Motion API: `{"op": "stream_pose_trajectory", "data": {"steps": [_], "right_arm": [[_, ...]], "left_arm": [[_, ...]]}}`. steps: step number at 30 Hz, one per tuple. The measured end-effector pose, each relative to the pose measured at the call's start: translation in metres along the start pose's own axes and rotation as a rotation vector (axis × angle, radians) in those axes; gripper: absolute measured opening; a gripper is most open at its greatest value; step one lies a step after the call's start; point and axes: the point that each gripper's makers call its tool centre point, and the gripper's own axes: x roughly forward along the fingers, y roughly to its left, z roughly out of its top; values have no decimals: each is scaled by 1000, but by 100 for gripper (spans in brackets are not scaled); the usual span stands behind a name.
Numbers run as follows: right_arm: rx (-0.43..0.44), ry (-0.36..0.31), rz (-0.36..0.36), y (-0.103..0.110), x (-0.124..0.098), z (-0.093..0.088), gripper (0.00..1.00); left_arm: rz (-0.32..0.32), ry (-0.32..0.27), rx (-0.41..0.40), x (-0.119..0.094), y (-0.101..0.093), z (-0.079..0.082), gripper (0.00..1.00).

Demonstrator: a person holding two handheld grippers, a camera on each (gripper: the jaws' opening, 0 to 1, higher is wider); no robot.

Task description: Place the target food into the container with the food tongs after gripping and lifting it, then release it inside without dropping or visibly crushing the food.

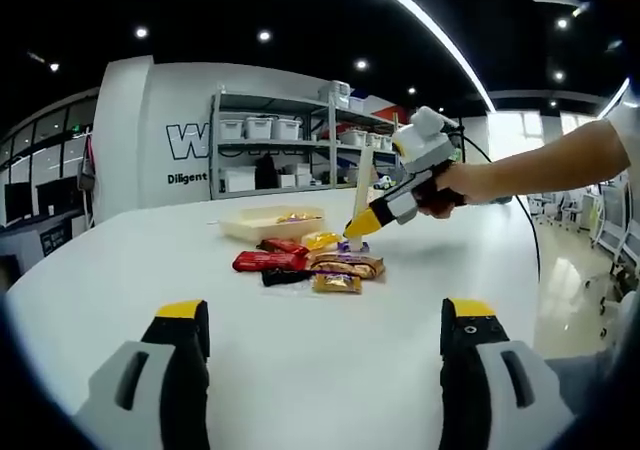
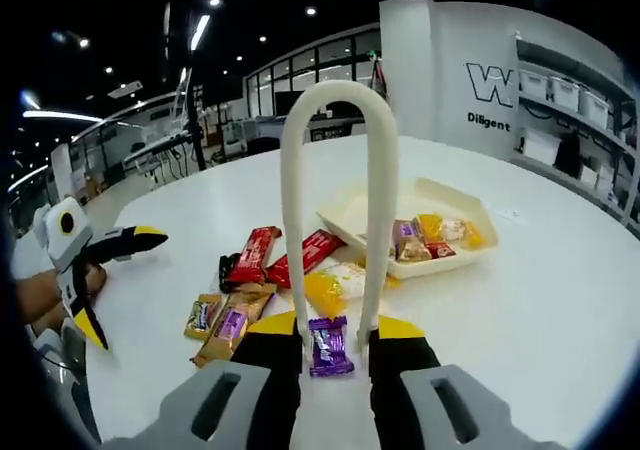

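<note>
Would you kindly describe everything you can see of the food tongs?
The food tongs are a cream, plastic-looking strip bent into a tall narrow U. The right claw is shut on their two arms, the closed bend pointing away from the camera. Their tips bracket a small purple wrapped candy lying on the white table; whether they press it is unclear. In the left gripper view the tongs stand nearly upright over the snack pile, in front of the shallow cream container.
</note>
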Motion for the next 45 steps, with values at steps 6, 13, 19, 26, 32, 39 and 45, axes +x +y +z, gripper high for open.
{"op": "stream_pose_trajectory", "data": {"steps": [6, 13, 19, 26, 32, 39, 45], "right_arm": [[44, 24, -17, -11, 0, -2, 12], [63, 27, -26, -8, -2, -1, 12], [88, 10, -23, -11, -13, 0, 12], [93, -29, -40, -22, -24, 15, 13], [76, -40, -42, -24, -24, 25, 13], [58, -35, -29, -21, -22, 27, 13], [52, -24, -31, -21, -22, 23, 13]], "left_arm": [[0, -5, 6, 0, 0, 1, 94], [1, 0, -1, 0, 0, 0, 94], [1, 1, 5, 0, -1, 0, 94], [-8, 4, 12, 1, -3, -1, 95], [-5, 8, 11, 1, -2, -2, 95], [-4, 3, 11, 1, -2, -1, 95], [-2, 3, 18, 1, -3, -1, 94]]}}
